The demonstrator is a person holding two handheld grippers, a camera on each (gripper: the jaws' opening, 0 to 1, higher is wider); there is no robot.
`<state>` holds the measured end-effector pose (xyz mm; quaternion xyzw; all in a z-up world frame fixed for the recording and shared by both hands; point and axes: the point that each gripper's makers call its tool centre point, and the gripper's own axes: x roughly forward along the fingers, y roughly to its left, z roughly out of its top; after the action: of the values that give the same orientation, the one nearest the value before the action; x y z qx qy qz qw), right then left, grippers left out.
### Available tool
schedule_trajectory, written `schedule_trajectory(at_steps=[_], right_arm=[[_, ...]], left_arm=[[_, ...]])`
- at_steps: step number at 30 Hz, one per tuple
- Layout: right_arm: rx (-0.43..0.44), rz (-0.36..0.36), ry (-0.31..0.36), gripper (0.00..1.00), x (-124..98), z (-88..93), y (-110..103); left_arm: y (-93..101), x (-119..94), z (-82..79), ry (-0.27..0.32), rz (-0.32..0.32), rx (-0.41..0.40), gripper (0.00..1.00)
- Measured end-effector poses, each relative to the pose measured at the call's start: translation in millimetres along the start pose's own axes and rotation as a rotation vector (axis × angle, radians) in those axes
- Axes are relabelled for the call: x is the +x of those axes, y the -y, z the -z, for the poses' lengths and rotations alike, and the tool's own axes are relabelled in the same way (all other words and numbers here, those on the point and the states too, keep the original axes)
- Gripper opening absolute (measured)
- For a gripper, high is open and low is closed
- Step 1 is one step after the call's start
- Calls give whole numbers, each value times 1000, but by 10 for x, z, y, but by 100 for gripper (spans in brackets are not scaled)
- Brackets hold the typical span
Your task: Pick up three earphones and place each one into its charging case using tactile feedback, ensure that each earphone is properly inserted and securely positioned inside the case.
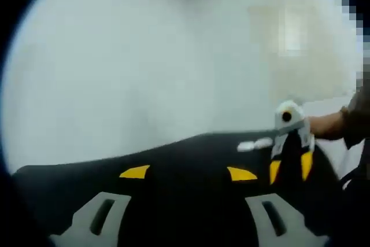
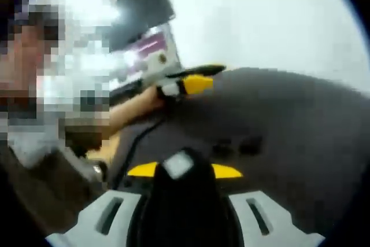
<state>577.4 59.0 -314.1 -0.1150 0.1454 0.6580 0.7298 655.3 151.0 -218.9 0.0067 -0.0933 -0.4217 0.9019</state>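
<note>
Right gripper (image 2: 184, 169) sits closed on a small pale earphone, or so I read the whitish, rounded piece pinched between its yellow-tipped jaws; the blur keeps me from being sure. My left gripper (image 1: 188, 173) has its jaws standing wide apart with nothing between them. Ahead of it, in the left gripper view, lies a small white oblong thing (image 1: 255, 144) on the black mat (image 1: 173, 160), perhaps another earphone, just beside where the right gripper comes in from the right. On the dark mat (image 2: 300, 131) in the right gripper view I make out two small dark shapes (image 2: 238, 146), possibly cases, though I cannot tell. I judge the task early: one piece in hand, nothing visibly seated yet. Everything looks smooth hard plastic against a soft, matte pad, with a pale wall (image 1: 144, 56) behind.
</note>
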Motion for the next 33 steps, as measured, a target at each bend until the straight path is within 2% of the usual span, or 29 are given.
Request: schedule_trajectory(at_steps=[1,2,4,6,8,11,12,14,16,18,19,21,22,23,24,26,30,31,33], right_arm=[[-69,39,-65,36,-5,113,16],[-151,81,-34,36,0,88,25],[-186,100,8,35,-46,46,-16],[-221,117,27,35,-75,31,-12],[-227,116,23,35,-90,23,-6],[34,63,-14,36,-79,130,25],[46,48,26,36,-89,72,44],[60,29,34,36,-106,80,59],[157,-18,64,38,-109,47,35],[314,-90,111,41,-121,-27,27],[401,-105,127,40,-118,-59,61],[534,-106,121,35,-109,-67,152],[564,-99,112,32,-75,-52,191],[554,-86,86,26,-53,-18,193],[482,-56,61,24,-21,11,198],[374,-94,58,30,12,-27,43],[96,-76,9,36,61,37,-39],[62,-69,-3,36,65,49,-45],[65,-59,-8,36,76,48,-55]], left_arm=[[107,-7,-53,24,41,4,48],[197,-13,-66,25,76,-4,46],[321,-27,-29,-5,123,-75,41],[458,-27,22,-41,202,-146,35],[568,3,138,-107,256,-189,34],[744,27,326,-202,330,-175,37],[791,28,400,-236,344,-141,37],[844,40,518,-276,356,-61,36],[876,45,574,-293,368,-43,36],[931,37,599,-304,395,-17,37],[984,33,570,-282,426,13,37],[1071,5,557,-278,461,-17,39],[1107,-9,558,-283,480,-41,40],[1100,-10,568,-289,481,-42,40],[1106,-11,587,-295,482,-35,40],[1098,-17,629,-304,481,3,40],[1110,-40,613,-302,495,-6,40],[1117,-43,611,-301,497,-7,40],[1124,-49,636,-308,497,11,40]])
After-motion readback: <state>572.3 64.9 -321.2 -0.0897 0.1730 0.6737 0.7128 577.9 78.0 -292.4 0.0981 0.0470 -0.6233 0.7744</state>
